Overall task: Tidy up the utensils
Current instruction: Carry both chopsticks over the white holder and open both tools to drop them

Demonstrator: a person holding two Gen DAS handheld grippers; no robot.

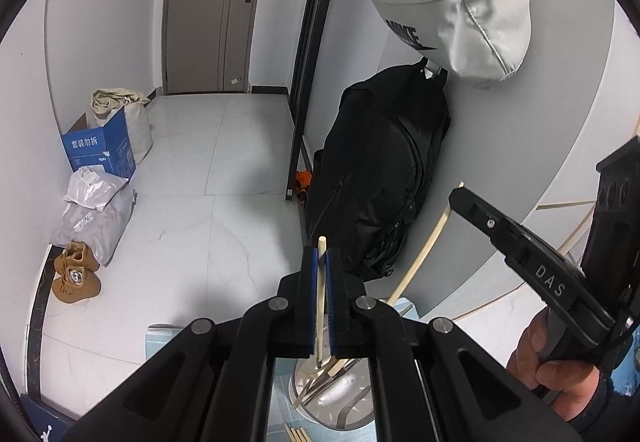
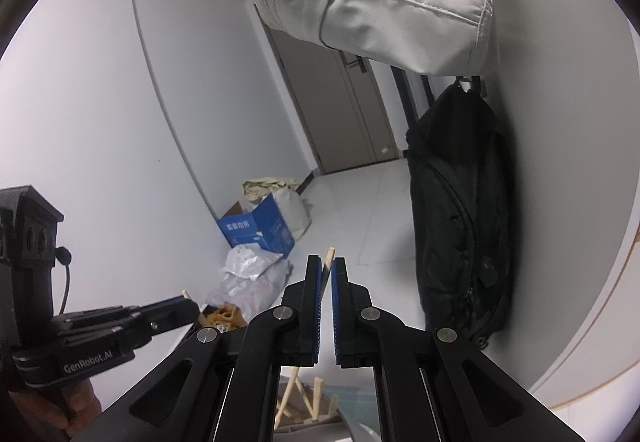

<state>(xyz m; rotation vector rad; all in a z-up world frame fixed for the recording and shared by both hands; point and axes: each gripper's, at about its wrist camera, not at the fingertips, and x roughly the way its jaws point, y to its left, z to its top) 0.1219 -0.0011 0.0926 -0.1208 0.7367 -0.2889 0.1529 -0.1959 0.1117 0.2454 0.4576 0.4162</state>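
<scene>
My left gripper [image 1: 321,256] is shut on a pale wooden chopstick [image 1: 320,306] that runs down between the blue pads toward a shiny metal bowl [image 1: 352,402] below. The bowl holds several chopsticks and metal utensils. My right gripper [image 2: 328,266] is shut on another wooden chopstick [image 2: 329,260], whose tip sticks up between the pads. That gripper also shows in the left wrist view [image 1: 454,198], holding its chopstick [image 1: 424,250] at a slant. The left gripper shows in the right wrist view [image 2: 192,308]. Several chopsticks [image 2: 300,398] stand in a container below.
A light blue mat [image 1: 160,342] lies under the bowl, with loose chopsticks [image 1: 298,434] on it. A black backpack [image 1: 380,182] and a grey Nike bag [image 1: 460,2] hang on the wall ahead. A blue box [image 1: 100,150], plastic bags and brown shoes [image 1: 76,278] are on the floor.
</scene>
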